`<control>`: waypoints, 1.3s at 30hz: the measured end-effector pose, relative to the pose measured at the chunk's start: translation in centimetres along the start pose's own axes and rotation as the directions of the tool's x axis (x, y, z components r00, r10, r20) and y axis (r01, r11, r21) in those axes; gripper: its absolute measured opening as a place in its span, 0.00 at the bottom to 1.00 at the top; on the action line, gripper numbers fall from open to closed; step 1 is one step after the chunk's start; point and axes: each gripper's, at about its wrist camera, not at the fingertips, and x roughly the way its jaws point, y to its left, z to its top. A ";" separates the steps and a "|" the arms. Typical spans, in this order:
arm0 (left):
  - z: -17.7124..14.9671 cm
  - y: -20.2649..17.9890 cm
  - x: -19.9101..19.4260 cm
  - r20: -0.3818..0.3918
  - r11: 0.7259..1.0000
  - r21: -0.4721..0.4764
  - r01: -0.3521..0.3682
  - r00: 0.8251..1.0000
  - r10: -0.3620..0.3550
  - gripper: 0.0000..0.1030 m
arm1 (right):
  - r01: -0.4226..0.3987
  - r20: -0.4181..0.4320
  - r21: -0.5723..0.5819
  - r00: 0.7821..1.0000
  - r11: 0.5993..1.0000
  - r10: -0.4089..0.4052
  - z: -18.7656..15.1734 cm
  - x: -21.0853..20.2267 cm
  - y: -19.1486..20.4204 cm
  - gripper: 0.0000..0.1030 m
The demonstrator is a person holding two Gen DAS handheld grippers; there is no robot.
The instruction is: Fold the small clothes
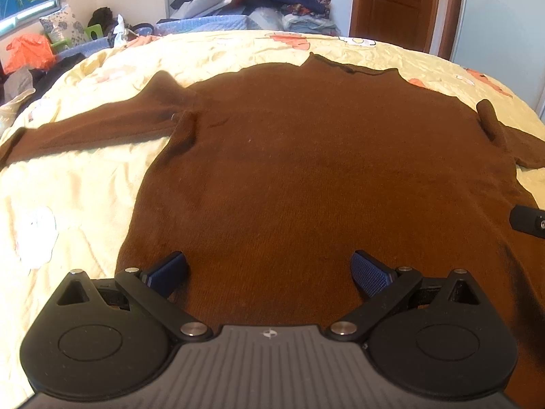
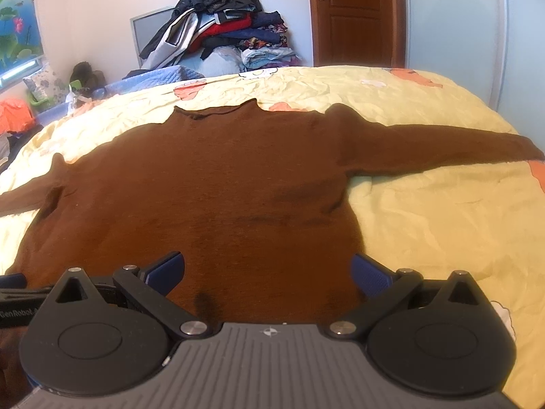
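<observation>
A brown sweater (image 1: 306, 156) lay flat on the yellow bedspread (image 2: 425, 218), sleeves spread; each sleeve's far end ran off frame. The left tool (image 1: 269, 272) and right tool (image 2: 268, 272) hung over its near hem, jaws wide apart, gripping nothing. The hem itself was hidden beneath them.

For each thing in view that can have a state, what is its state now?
Brown sweater: spread flat, unfolded, both sleeves out sideways.
Left tool: open, holds nothing, over the hem.
Right tool: open, holds nothing, over the hem.
Wooden door: shut.
Pile of clothes: heaped, not folded.
</observation>
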 end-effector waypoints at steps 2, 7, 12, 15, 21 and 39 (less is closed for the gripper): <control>0.6 -0.3 0.2 0.024 1.000 0.011 0.011 1.000 -0.011 1.00 | -0.008 0.000 0.002 1.000 1.000 0.008 0.2 0.2 -0.4 1.00; 2.5 -0.5 1.2 0.074 0.999 -0.005 0.037 0.997 -0.036 1.00 | -0.039 0.032 -0.026 0.999 0.999 0.040 2.1 0.3 -2.8 1.00; 3.5 -0.5 2.7 0.110 0.999 -0.031 0.028 0.994 -0.024 1.00 | 0.110 0.156 -0.074 0.983 0.991 -0.098 5.5 -0.5 -7.7 1.00; 3.3 -0.5 4.0 0.104 1.000 -0.024 0.008 0.995 -0.006 1.00 | 0.139 0.174 0.004 0.975 0.990 -0.138 7.1 -0.7 -11.2 1.00; 2.8 -0.5 4.8 0.115 0.999 -0.031 -0.010 0.993 0.014 1.00 | 0.163 0.190 0.000 0.969 0.987 -0.160 10.5 0.6 -15.4 1.00; 2.6 -0.7 4.4 0.124 0.999 -0.040 -0.021 0.992 0.025 1.00 | -0.082 0.179 0.846 0.974 0.527 -0.136 7.4 4.6 -43.0 0.94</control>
